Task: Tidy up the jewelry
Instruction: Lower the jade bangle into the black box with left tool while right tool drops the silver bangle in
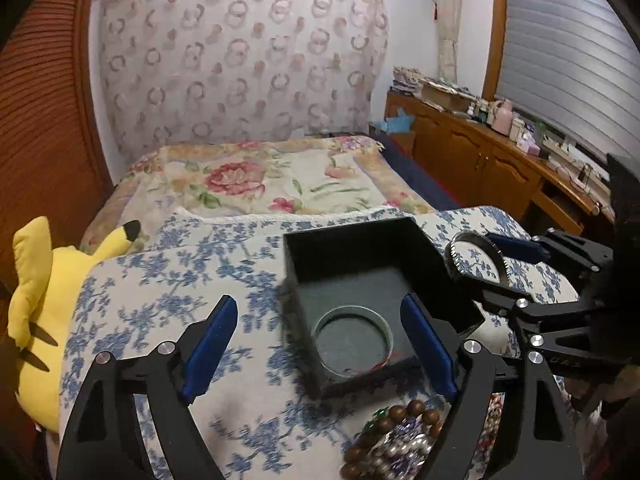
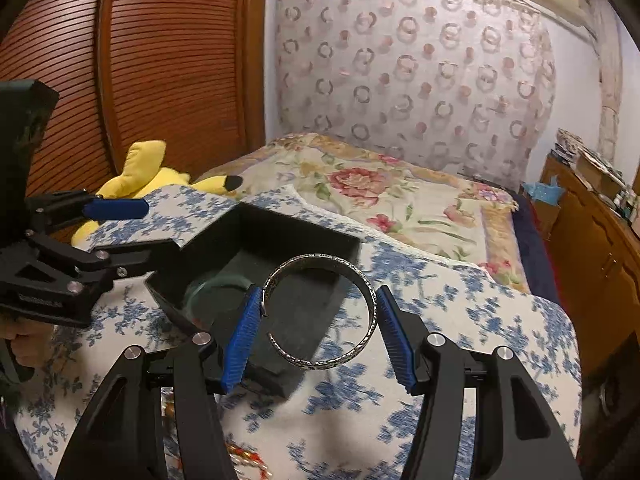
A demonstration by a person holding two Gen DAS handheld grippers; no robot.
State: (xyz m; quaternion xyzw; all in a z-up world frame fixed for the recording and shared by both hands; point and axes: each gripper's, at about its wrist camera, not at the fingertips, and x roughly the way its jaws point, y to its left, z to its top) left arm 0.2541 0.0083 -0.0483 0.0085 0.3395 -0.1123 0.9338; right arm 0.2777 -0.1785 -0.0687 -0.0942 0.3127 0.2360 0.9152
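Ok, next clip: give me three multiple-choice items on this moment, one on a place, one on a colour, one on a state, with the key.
1. Where does the glass bangle lie?
A. inside the black box
B. on the yellow plush toy
C. on the wooden cabinet

2. What colour are the gripper pads?
A. red
B. blue
C. white

3. How does the right gripper stand?
A. open and empty
B. closed on the silver bangle
C. closed on a bead string

Key: 1 A, the clear ring rests on the box's dark floor; 2 B, both fingers carry blue ribbed pads; 3 B, the engraved silver ring sits clamped between the pads, above the box.
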